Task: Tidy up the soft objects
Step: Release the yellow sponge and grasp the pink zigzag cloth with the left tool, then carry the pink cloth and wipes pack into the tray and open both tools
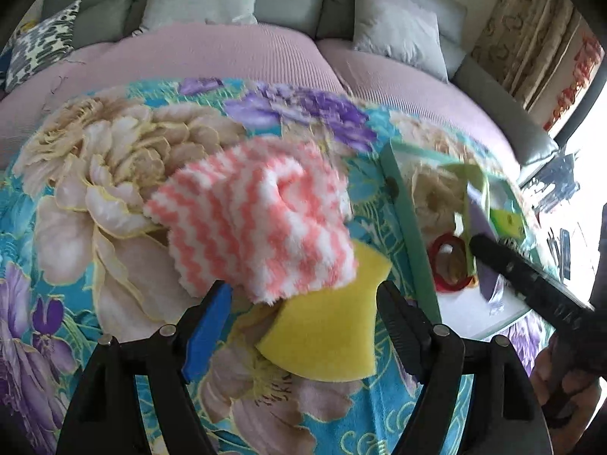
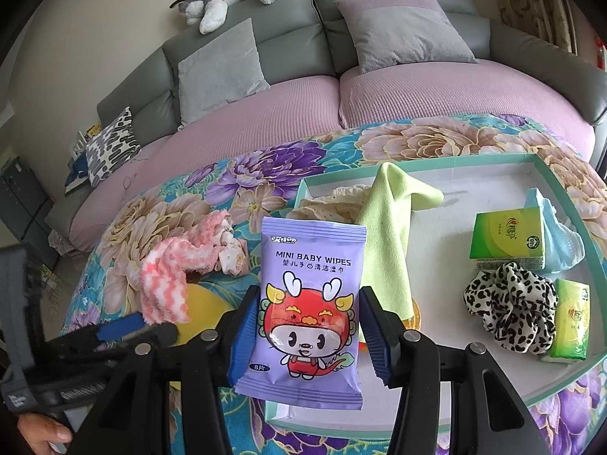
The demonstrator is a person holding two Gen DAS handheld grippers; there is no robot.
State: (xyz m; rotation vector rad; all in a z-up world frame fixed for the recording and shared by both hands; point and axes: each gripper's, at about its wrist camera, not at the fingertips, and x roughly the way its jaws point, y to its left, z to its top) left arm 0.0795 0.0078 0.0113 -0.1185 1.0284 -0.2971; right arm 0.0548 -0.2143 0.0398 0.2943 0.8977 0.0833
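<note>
While right gripper (image 2: 309, 328) clamped wipes (image 2: 309, 303) over tray (image 2: 569, 174) for sorting, my left gripper (image 1: 303, 311) stood open, sponge (image 1: 326, 337) loose between fingers.

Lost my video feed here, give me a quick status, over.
Right gripper shut on baby wipes pack, over the tray. Left gripper open over yellow sponge; pink striped cloth draped on it. Nothing blocking.
</note>
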